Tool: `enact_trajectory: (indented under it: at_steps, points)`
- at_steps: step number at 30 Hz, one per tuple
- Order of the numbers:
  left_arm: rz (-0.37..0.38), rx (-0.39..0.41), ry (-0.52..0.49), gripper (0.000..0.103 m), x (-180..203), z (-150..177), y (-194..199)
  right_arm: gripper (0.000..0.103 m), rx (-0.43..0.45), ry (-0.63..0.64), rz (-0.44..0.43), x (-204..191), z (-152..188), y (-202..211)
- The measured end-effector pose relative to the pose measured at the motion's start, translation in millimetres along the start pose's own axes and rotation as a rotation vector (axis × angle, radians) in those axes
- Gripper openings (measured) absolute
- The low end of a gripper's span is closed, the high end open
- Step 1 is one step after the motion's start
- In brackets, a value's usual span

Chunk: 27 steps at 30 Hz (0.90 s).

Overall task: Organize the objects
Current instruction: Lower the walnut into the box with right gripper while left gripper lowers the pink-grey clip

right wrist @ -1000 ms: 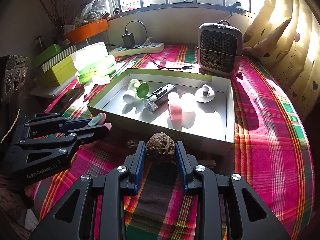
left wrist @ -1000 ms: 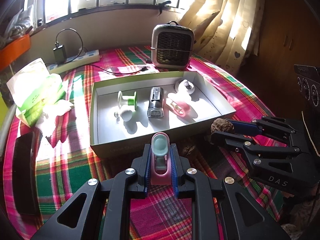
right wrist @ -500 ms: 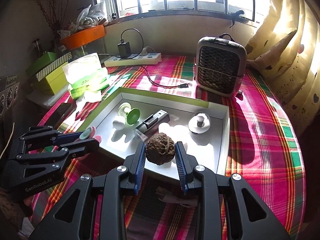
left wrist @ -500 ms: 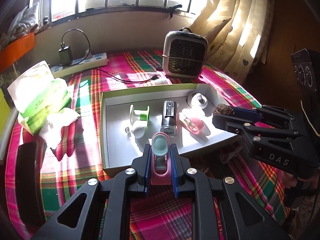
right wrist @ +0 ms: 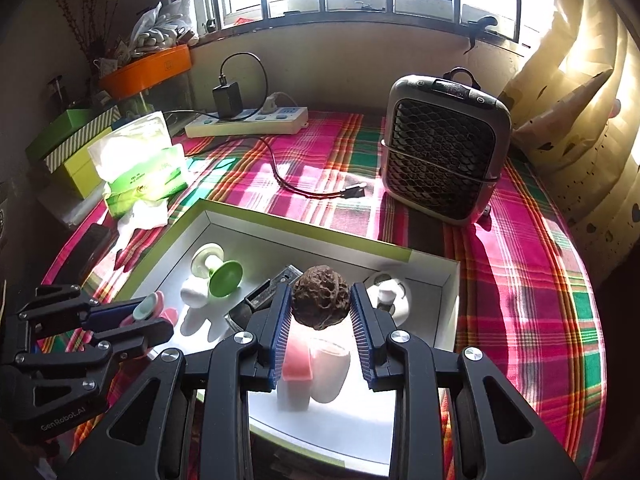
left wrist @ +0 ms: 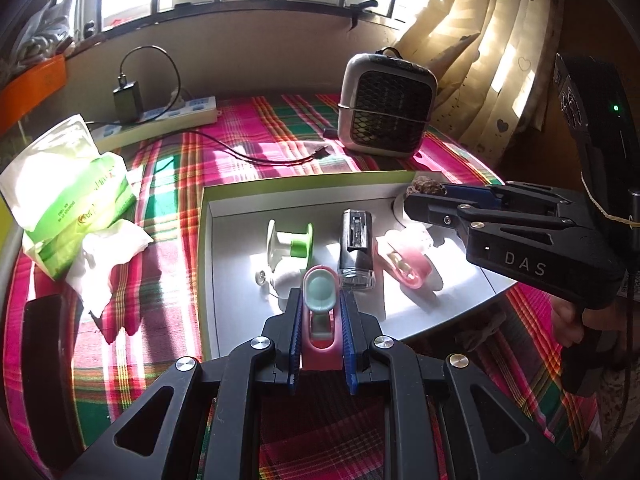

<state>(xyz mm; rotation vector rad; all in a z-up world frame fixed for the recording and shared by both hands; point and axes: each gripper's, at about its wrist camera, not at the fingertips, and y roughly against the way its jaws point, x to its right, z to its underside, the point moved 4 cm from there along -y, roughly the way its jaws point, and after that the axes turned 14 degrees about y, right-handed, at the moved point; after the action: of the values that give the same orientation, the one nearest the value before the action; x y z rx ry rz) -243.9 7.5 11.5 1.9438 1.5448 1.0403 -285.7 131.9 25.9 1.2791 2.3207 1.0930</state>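
My left gripper (left wrist: pixel 320 312) is shut on a pink clip with a mint-green pad (left wrist: pixel 320 300) and holds it over the near part of the white open box (left wrist: pixel 206 240). My right gripper (right wrist: pixel 320 312) is shut on a brown wrinkled walnut (right wrist: pixel 319 302), held above the box's middle; it also shows in the left wrist view (left wrist: pixel 426 187). In the box lie a green and white spool (left wrist: pixel 290 244), a grey metal lighter-like case (left wrist: pixel 355 248), a pink tape roll (left wrist: pixel 408 262) and a white round knob (right wrist: pixel 386 294).
A grey small heater (left wrist: pixel 386 108) stands behind the box. A green tissue pack (left wrist: pixel 68 200) and crumpled tissue lie left, a power strip (left wrist: pixel 160 122) with a cable at the back, a dark phone (left wrist: pixel 44 360) at the near left. Plaid cloth covers the table.
Both grippers have moved forward from in front of the box to above its inside, each still holding its object. The walnut has risen over the box's middle.
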Motion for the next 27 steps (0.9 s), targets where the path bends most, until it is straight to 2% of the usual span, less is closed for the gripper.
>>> enact_trajectory:
  at_steps: [11,27]
  points:
    - [-0.01,-0.023,0.005,0.015,-1,-4,-15,0.031,-0.055,-0.003,-0.004,16,-5,-29]
    - [-0.021,-0.069,0.009,0.015,-4,-4,-34,0.031,-0.095,0.007,-0.033,14,-6,-51]
